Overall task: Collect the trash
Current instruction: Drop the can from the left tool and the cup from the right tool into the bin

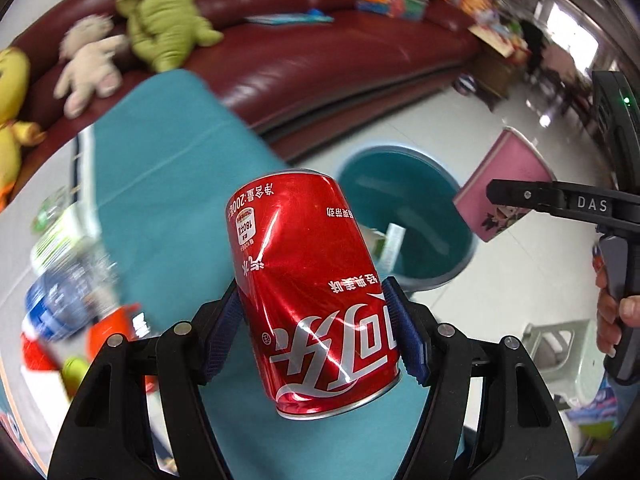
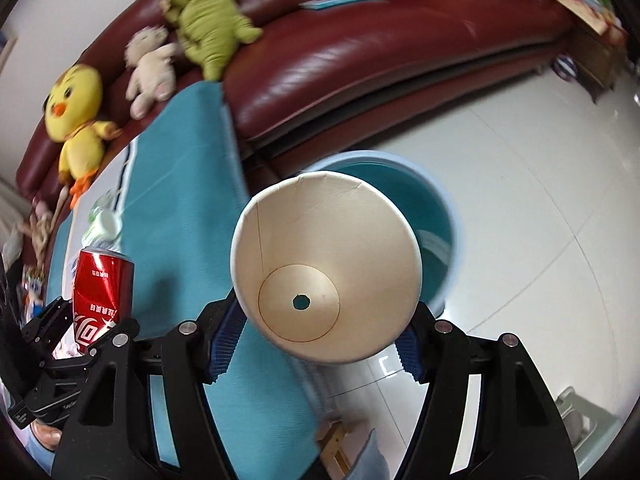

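Observation:
A dented red cola can point(image 1: 316, 292) is clamped between the blue pads of my left gripper point(image 1: 312, 292), over the edge of the teal-covered table point(image 1: 168, 184). My right gripper point(image 2: 326, 308) is shut on a paper cup point(image 2: 324, 268), whose mouth faces the camera and whose base has a small hole. In the left wrist view the same cup point(image 1: 504, 184) shows its pink outside at the right. A teal bin point(image 1: 416, 208) stands on the floor beyond the table edge, with some litter inside. The bin point(image 2: 432, 216) lies just behind the cup in the right wrist view.
A dark red sofa point(image 2: 360, 52) carries several plush toys point(image 2: 208, 24) behind the table. Plastic bottles point(image 1: 60, 248) and other litter lie on the table at the left. A grey stool point(image 1: 560, 344) stands on the white tiled floor point(image 2: 540, 184) at the right.

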### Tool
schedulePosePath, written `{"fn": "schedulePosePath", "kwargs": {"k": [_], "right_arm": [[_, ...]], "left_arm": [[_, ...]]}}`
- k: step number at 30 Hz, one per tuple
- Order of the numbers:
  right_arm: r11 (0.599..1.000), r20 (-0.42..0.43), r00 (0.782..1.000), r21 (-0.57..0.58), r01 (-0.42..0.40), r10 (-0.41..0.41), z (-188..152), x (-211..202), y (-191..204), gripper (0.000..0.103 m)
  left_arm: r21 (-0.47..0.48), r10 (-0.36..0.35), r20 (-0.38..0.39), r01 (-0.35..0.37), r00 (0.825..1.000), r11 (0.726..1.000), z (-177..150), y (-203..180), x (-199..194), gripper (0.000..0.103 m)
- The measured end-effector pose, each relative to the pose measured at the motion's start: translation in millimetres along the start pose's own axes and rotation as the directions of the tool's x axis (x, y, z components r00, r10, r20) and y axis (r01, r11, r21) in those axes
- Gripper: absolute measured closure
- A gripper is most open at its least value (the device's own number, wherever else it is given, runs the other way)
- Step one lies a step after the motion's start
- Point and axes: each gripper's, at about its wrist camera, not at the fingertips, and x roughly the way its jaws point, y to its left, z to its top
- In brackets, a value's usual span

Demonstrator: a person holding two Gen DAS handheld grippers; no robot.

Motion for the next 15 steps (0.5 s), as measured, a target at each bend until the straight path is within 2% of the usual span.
{"fn": "schedulePosePath", "kwargs": {"k": [6, 15], "right_arm": [[0.998, -0.014, 1.000, 0.065, 0.009, -0.008, 2.5, 13.5, -44.2, 0.040], [0.995, -0.035, 0.999, 0.093, 0.018, -0.014, 7.1, 33.0, -73.6, 0.040]], "left_arm": [[0.056, -0.020, -0.046, 0.023, 0.999, 0.998, 25.9, -36.9, 37.3, 0.034], [0.086, -0.033, -0.114, 0.043, 0.993, 0.995, 50.7, -61.3, 84.3, 0.033]]}}
